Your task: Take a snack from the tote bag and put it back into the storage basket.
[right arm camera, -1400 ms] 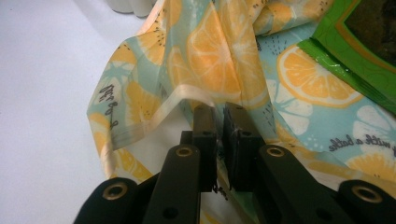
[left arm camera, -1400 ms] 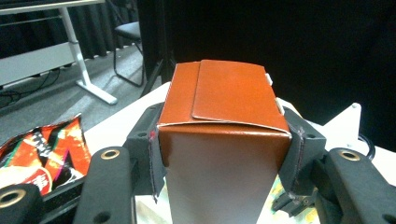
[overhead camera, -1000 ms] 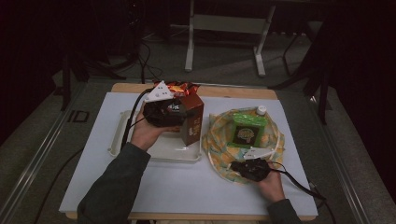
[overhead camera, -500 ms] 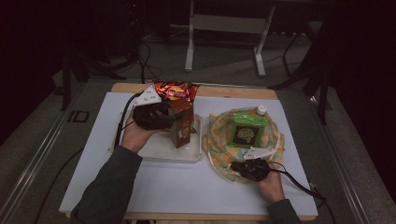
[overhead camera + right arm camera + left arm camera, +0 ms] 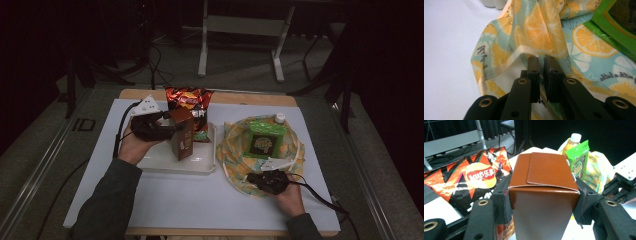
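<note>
In the high view, the left tool (image 5: 172,131) holds the brown cardboard carton (image 5: 182,134) upright over the white plastic tray (image 5: 202,165); carry it level toward the orange-print fabric bag (image 5: 235,150). In the left gripper view, both pads clamp the carton's sides; maintain pressure. In the right gripper view, the right tool (image 5: 541,62) pinches the bag's rim narrowly; keep the mouth open.

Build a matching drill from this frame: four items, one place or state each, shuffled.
Items:
1. brown cardboard carton
2. red foil chip bag
3. green snack pouch
4. orange-print cloth bag

Places or states:
A. rim pinched in the right gripper
B. lying in the cloth bag
C. clamped between the left gripper jaws
D. behind the carton, at the white tray's far edge

Pairs: 1-C, 2-D, 3-B, 4-A
</note>
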Tool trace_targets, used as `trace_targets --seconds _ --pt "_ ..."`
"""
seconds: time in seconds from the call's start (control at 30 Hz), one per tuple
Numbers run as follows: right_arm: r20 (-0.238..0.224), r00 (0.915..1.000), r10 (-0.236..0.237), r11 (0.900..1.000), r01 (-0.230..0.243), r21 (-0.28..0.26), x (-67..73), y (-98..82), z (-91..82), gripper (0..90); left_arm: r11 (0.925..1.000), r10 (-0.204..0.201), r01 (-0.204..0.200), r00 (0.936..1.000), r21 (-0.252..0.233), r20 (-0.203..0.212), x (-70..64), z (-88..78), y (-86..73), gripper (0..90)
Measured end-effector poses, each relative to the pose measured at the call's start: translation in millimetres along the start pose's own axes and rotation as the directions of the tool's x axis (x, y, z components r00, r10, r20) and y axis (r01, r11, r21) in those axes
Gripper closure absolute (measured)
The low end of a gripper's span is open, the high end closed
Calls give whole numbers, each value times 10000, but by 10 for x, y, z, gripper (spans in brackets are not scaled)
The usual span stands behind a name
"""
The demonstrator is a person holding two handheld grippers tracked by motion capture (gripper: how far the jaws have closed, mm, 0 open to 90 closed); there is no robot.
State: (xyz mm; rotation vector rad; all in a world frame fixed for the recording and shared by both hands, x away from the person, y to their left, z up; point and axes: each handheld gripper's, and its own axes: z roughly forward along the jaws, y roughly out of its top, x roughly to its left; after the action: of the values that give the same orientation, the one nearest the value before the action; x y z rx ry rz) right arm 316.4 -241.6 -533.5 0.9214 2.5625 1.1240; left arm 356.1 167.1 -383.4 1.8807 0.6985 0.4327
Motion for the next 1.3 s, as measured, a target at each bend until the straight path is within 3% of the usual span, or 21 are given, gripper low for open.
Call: trace_targets --seconds 0.7,0.87,1.17,1.3 --pt "9 10000 8 10000 -8 -2 1 0 0 837 9981 104 -101 9999 611 -47 74 -160 -117 424" --pt "5 10000 8 10000 -8 -3 0 -1 0 837 9959 242 -245 9997 866 48 65 -130 -121 424" --pt "-9 10000 13 10000 -13 -7 -1 -1 0 837 9812 782 -853 9958 1728 473 -25 60 -113 424" --pt "-12 10000 18 10000 -18 -12 -1 -2 0 837 9786 973 -1074 9931 1758 655 -73 126 -86 423"
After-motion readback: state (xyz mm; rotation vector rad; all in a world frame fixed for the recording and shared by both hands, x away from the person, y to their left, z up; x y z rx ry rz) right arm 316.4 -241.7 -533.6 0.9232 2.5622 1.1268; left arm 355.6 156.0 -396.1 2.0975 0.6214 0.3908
